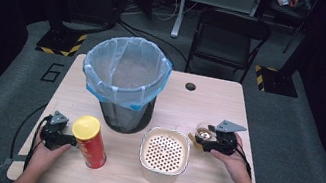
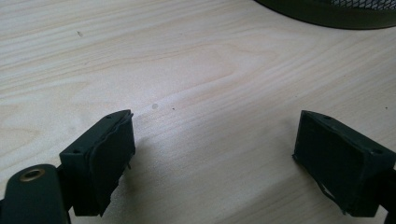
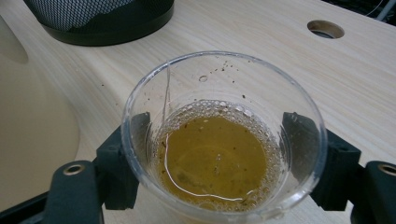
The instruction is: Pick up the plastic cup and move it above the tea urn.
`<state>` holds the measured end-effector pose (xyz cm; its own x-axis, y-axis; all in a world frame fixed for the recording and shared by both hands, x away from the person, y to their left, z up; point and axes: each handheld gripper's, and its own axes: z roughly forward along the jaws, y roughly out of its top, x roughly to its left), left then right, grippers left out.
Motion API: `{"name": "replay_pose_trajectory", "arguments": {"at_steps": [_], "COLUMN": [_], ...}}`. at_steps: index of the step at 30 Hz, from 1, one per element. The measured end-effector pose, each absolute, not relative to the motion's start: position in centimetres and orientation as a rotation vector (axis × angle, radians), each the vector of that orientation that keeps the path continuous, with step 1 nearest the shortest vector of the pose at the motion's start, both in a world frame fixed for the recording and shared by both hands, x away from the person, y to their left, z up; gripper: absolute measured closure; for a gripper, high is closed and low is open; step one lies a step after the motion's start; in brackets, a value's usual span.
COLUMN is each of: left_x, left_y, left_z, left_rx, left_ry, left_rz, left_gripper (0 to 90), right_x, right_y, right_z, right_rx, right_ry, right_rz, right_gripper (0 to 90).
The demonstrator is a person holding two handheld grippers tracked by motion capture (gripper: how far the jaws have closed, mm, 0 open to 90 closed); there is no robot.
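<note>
A clear plastic cup (image 1: 203,131) holding brownish, foamy liquid (image 3: 217,156) stands on the wooden table (image 1: 209,105) at the right. My right gripper (image 1: 206,141) has one jaw on each side of the cup (image 3: 219,70), pads against its wall, so it is shut on it. A red can with a yellow lid (image 1: 89,141) stands upright at the front left. My left gripper (image 1: 66,141) sits just left of the can, low over the table. In the left gripper view the left gripper (image 2: 215,154) is open, with bare wood between its jaws.
A black mesh bin (image 1: 126,72) lined with a pale blue bag stands mid-table; its base (image 3: 102,18) is near the cup. A cream bowl with a perforated insert (image 1: 164,155) sits between can and cup. A cable hole (image 1: 190,86) lies behind, a folding chair (image 1: 229,37) beyond the table.
</note>
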<state>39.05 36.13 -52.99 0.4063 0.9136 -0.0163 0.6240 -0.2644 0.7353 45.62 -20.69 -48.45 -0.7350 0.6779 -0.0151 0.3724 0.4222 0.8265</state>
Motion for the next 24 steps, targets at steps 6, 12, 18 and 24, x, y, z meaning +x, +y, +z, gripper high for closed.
{"name": "replay_pose_trajectory", "arguments": {"at_steps": [6,12,18,24], "left_x": [39.05,39.05,39.05,39.05], "left_y": [36.13,36.13,36.14,36.13], "left_z": [-52.99,-52.99,-52.99,-52.99], "left_rx": [1.994,1.994,1.995,1.994], "left_ry": [1.305,1.305,1.305,1.305], "left_rz": [0.553,0.553,0.553,0.553], "left_gripper": [11.8,11.8,11.8,11.8], "right_x": [45.74,45.63,45.66,45.97], "right_y": [-20.43,-20.28,-20.22,-19.88], "right_z": [-48.69,-48.62,-48.79,-49.00], "right_rx": [0.886,0.883,0.882,0.888], "right_ry": [2.340,2.341,2.327,2.310], "right_rz": [1.213,1.215,1.233,1.249], "right_gripper": [28.7,30.0,29.3,27.9]}}
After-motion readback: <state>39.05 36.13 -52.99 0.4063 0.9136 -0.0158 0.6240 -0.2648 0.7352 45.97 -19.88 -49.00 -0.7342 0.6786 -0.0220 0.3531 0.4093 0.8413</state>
